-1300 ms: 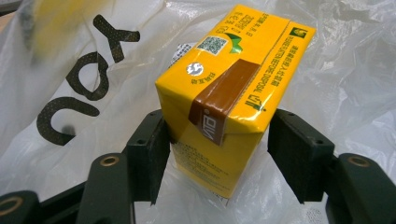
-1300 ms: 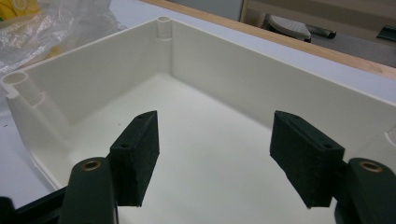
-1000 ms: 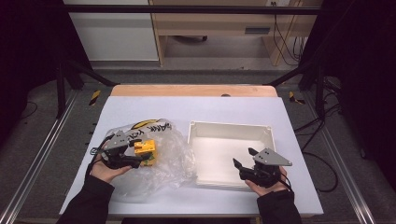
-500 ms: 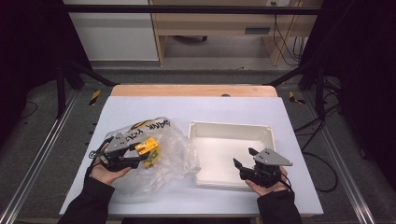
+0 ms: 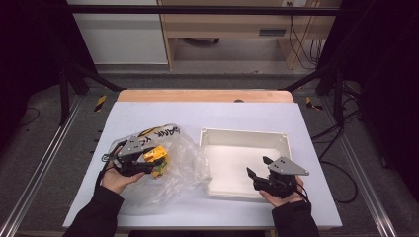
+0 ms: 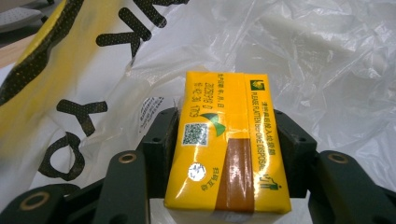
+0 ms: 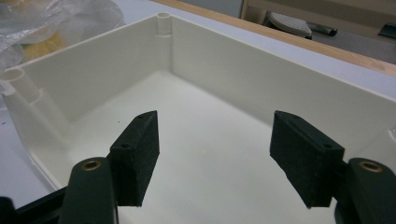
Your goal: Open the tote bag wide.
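Observation:
A yellow carton (image 5: 158, 159) with a brown stripe lies inside a crumpled clear plastic bag (image 5: 185, 165) on the left of the white table. My left gripper (image 5: 152, 162) reaches into the bag. Its jaws have just been closing, and in the left gripper view both pads press the sides of the yellow carton (image 6: 224, 154), so the left gripper (image 6: 224, 135) is shut on it. My right gripper (image 5: 258, 166) stands open over the near right part of an empty white box (image 5: 242, 132), with nothing between its pads. In the right gripper view, the right gripper (image 7: 215, 140) points into the box (image 7: 233, 70).
The plastic bag (image 6: 327, 56) carries yellow and black printing and lies against the box's left side. The table's wooden far edge (image 5: 205, 95) and metal frame rails (image 5: 44, 158) border the work area. Bare white tabletop (image 5: 163, 111) lies beyond the bag.
The left gripper's jaws have drawn in onto the yellow carton inside the bag, and it shifted slightly. The right gripper has stayed still over the box.

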Motion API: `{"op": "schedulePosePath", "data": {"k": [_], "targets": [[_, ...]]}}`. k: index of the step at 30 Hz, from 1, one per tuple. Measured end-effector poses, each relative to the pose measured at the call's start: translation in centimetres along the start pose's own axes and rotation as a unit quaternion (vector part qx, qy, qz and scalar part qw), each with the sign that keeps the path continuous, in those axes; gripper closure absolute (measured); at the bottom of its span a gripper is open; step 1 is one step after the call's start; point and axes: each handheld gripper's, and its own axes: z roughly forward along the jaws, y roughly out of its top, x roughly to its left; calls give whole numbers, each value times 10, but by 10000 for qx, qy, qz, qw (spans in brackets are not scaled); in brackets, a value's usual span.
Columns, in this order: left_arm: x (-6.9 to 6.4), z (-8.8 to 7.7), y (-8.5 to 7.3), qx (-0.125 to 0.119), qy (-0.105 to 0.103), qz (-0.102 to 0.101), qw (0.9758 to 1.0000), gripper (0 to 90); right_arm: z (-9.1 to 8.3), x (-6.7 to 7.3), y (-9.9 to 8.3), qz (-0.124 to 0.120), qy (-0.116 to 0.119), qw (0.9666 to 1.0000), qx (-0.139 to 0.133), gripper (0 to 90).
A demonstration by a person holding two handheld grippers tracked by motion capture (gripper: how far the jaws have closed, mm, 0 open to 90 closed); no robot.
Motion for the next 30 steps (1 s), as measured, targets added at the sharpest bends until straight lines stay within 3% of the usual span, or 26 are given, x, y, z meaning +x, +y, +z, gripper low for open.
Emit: {"op": "schedulePosePath", "data": {"k": [16, 22, 30], "targets": [[-5, 2, 1, 200, 165, 132, 9996, 502, 0, 0, 0, 5, 2, 10000, 9, 328], [-2, -9, 5, -9, 176, -41, 9998, 503, 0, -1, 0, 16, -4, 10000, 2, 328], [-4, -30, 16, -202, 152, -122, 9996, 503, 0, -2, 0, 45, -21, 10000, -18, 327]]}}
